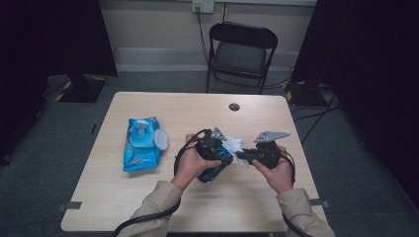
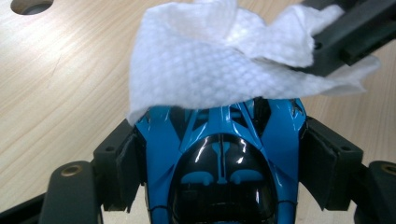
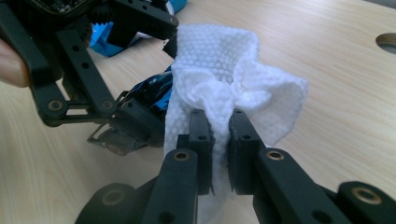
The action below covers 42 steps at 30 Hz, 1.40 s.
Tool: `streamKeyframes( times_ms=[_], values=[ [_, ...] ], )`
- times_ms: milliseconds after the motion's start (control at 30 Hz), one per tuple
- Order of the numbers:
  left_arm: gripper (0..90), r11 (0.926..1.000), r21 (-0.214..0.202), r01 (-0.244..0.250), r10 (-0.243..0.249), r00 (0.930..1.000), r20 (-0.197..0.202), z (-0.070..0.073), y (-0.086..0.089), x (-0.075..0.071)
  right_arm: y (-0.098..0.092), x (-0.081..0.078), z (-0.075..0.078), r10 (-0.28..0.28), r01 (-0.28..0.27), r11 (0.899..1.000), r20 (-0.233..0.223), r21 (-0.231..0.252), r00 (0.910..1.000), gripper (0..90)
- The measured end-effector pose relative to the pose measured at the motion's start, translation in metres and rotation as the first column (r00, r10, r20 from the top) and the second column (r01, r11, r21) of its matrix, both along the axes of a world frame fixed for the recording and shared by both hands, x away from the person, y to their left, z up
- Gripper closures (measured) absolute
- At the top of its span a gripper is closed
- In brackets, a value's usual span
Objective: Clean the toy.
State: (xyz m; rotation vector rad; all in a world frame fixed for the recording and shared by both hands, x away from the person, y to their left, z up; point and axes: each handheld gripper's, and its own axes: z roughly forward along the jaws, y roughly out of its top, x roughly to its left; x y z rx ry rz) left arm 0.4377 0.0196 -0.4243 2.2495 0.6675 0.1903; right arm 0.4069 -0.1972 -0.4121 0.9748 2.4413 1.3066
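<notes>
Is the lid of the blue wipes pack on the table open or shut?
Open. In the high view the wipes pack lies flat on the table, and its round lid is flipped out to the side of the opening.

Beige sleeves [image 1: 157,197]; black grippers with grey three-cornered plates and black cables.

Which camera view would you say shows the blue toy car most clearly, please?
The left gripper view: the blue toy car sits close between the pads, its front under the white wipe. The right gripper view shows a blue sliver; the high view a small patch.
</notes>
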Motion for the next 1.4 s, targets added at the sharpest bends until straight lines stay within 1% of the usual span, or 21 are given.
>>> streamKeyframes(
  times_ms=[167, 200, 333, 400, 467, 567, 633, 667, 767, 833, 900, 1000, 1133, 1200, 1333, 1367, 1400],
  values=[
    [24.5, 1.0, -0.002, -0.007, 0.007, 1.0, 0.002, 0.001, 0.002, 0.002, 0.0, -0.003, -0.001, 0.02, -0.02, 1.0, 0.0, -0.011, 0.9998, 82.4],
    [24.5, 0.9999, -0.009, -0.014, 0.014, 0.9999, 0.003, 0.001, 0.003, 0.003, 0.0, -0.004, -0.001, 0.025, -0.026, 1.0, -0.004, -0.011, 0.9997, 82.4],
    [24.5, 0.9996, -0.017, -0.023, 0.023, 0.9997, 0.01, 0.002, 0.005, 0.004, -0.001, -0.007, -0.003, 0.038, -0.038, 0.999, -0.013, -0.005, 0.9992, 82.4],
    [24.5, 0.9994, -0.023, -0.026, 0.026, 0.9996, 0.003, 0.003, 0.006, 0.005, -0.002, -0.009, -0.003, 0.043, -0.043, 0.999, -0.017, 0.006, 0.9989, 82.4],
    [24.5, 0.9993, -0.025, -0.027, 0.027, 0.9996, 0.004, 0.004, 0.007, 0.005, -0.004, -0.009, -0.001, 0.035, -0.035, 0.999, -0.009, 0.01, 0.9994, 82.4],
    [24.5, 0.9995, -0.026, -0.021, 0.021, 0.9998, 0.005, 0.005, 0.008, 0.003, -0.011, -0.008, 0.005, 0.012, -0.012, 0.999, 0.007, 0.039, 0.9999, 82.4],
    [24.5, 0.9997, -0.021, -0.01, 0.01, 0.9999, 0.013, 0.006, 0.008, 0.001, -0.017, -0.005, 0.01, -0.016, 0.015, 0.999, 0.021, 0.052, 0.9997, 82.4],
    [24.5, 0.9997, -0.024, -0.008, 0.008, 0.9999, 0.015, 0.006, 0.007, 0.0, -0.02, -0.003, 0.014, -0.029, 0.028, 0.997, 0.023, 0.07, 0.9993, 82.4],
    [24.5, 0.9995, -0.03, 0.006, -0.005, 0.9999, 0.016, 0.007, 0.004, -0.003, -0.022, 0.002, 0.022, -0.048, 0.046, 0.996, 0.03, 0.077, 0.9984, 82.4],
    [24.5, 0.9996, -0.023, 0.019, -0.019, 0.9996, 0.021, 0.008, 0.002, -0.004, -0.02, 0.005, 0.027, -0.054, 0.052, 0.996, 0.036, 0.076, 0.9979, 82.4],
    [24.5, 0.9991, -0.027, 0.032, -0.031, 0.9994, 0.018, 0.007, -0.002, -0.006, -0.017, 0.008, 0.03, -0.059, 0.055, 0.995, 0.038, 0.082, 0.9976, 82.4],
    [24.5, 0.9982, -0.019, 0.056, -0.056, 0.9983, 0.017, 0.007, -0.007, -0.01, -0.009, 0.014, 0.032, -0.058, 0.055, 0.995, 0.032, 0.079, 0.9978, 82.4],
    [24.5, 0.9963, -0.018, 0.085, -0.084, 0.9963, 0.015, 0.004, -0.013, -0.014, 0.003, 0.019, 0.031, -0.055, 0.053, 0.996, 0.022, 0.069, 0.9983, 82.3],
    [24.5, 0.9955, -0.022, 0.093, -0.092, 0.9956, 0.014, 0.003, -0.015, -0.016, 0.008, 0.021, 0.029, -0.051, 0.049, 0.996, 0.016, 0.071, 0.9986, 82.3],
    [24.5, 0.9941, -0.036, 0.102, -0.102, 0.9947, 0.011, 0.003, -0.018, -0.017, 0.015, 0.025, 0.025, -0.055, 0.054, 0.997, 0.0, 0.054, 0.9985, 82.3],
    [24.4, 0.9934, -0.035, 0.109, -0.109, 0.994, 0.013, 0.003, -0.018, -0.017, 0.016, 0.026, 0.023, -0.061, 0.061, 0.997, -0.002, 0.052, 0.9981, 82.3],
    [24.5, 0.9929, -0.031, 0.115, -0.115, 0.9933, 0.015, 0.004, -0.018, -0.017, 0.017, 0.027, 0.022, -0.055, 0.056, 0.997, -0.008, 0.057, 0.9984, 82.3]
  ],
)
